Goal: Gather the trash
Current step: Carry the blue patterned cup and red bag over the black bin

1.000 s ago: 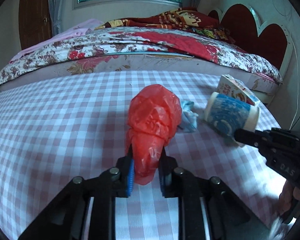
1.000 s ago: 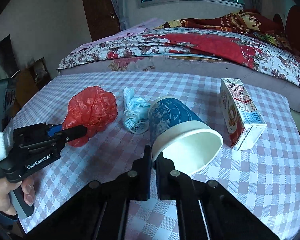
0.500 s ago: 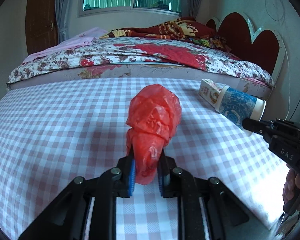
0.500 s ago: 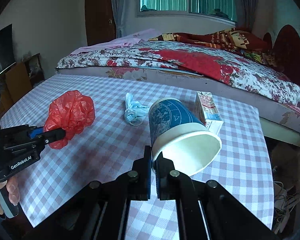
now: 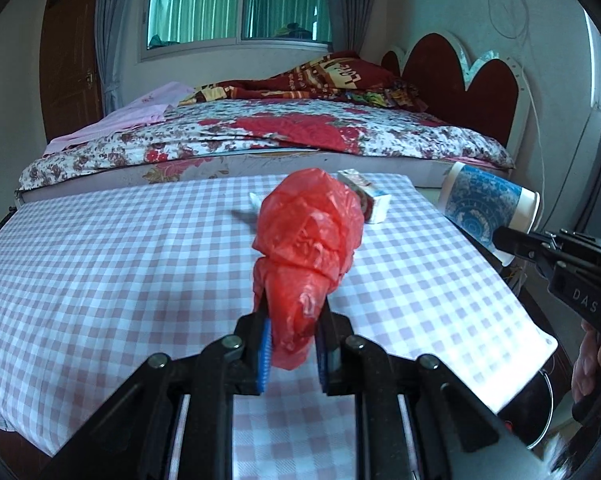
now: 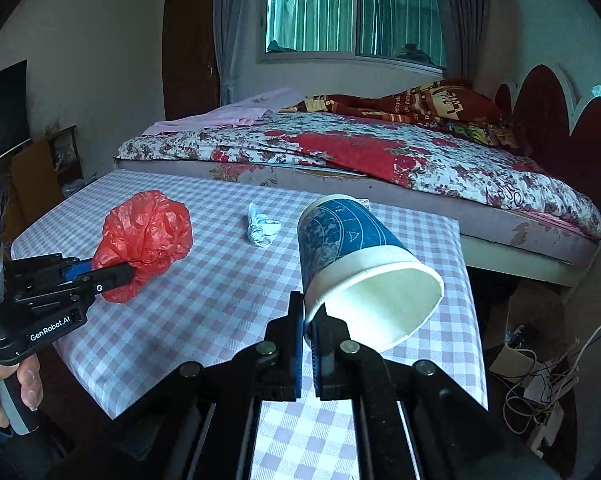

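Observation:
My left gripper [image 5: 292, 336] is shut on a crumpled red plastic bag [image 5: 308, 236] and holds it above the checked tablecloth [image 5: 100, 264]. The bag also shows at the left of the right wrist view [image 6: 148, 236], held by the left gripper [image 6: 112, 276]. My right gripper [image 6: 309, 328] is shut on the rim of a blue and white paper cup [image 6: 356, 264], held tilted above the table's right side; the cup shows in the left wrist view [image 5: 488, 208]. A crumpled pale blue tissue [image 6: 262, 230] and a small carton [image 5: 370, 200] lie on the table.
A bed [image 6: 380, 156] with a flowered cover stands behind the table, with a red headboard [image 5: 460, 88] at the right. Loose cables [image 6: 540, 384] lie on the floor right of the table. A dark cabinet [image 6: 36, 172] stands at the far left.
Both grippers have lifted and pulled back from the table with the red bag and the cup still held. The tissue and carton stay on the table, now farther away.

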Available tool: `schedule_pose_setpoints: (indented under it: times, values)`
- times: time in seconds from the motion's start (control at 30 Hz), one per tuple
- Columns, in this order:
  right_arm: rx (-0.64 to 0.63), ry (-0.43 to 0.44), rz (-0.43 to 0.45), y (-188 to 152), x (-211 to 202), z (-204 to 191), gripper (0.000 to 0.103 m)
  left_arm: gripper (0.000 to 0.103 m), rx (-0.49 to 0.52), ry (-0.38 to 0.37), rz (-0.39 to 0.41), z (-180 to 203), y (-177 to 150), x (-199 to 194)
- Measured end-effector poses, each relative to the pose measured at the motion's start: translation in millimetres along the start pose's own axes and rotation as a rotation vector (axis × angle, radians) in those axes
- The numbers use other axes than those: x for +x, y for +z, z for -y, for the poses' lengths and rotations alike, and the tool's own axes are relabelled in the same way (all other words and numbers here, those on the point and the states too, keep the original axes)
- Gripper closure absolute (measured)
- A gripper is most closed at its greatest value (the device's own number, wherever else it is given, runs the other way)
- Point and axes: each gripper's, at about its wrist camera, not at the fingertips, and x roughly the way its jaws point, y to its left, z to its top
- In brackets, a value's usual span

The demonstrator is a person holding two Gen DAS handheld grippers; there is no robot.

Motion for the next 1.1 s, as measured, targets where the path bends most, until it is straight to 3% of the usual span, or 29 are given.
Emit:
schedule_pose_setpoints:
  times: [0.67,1.1]
  values:
    - [0.064,-0.147,0.068,-60,-116,70,0.099,0.084,0.136,-0.152,0.042,127,-15,-38]
    - [0.136,-0.247,0.038,-117,-153,120,0.099,0.084,0.224,-0.256,0.011,202,-34,-35]
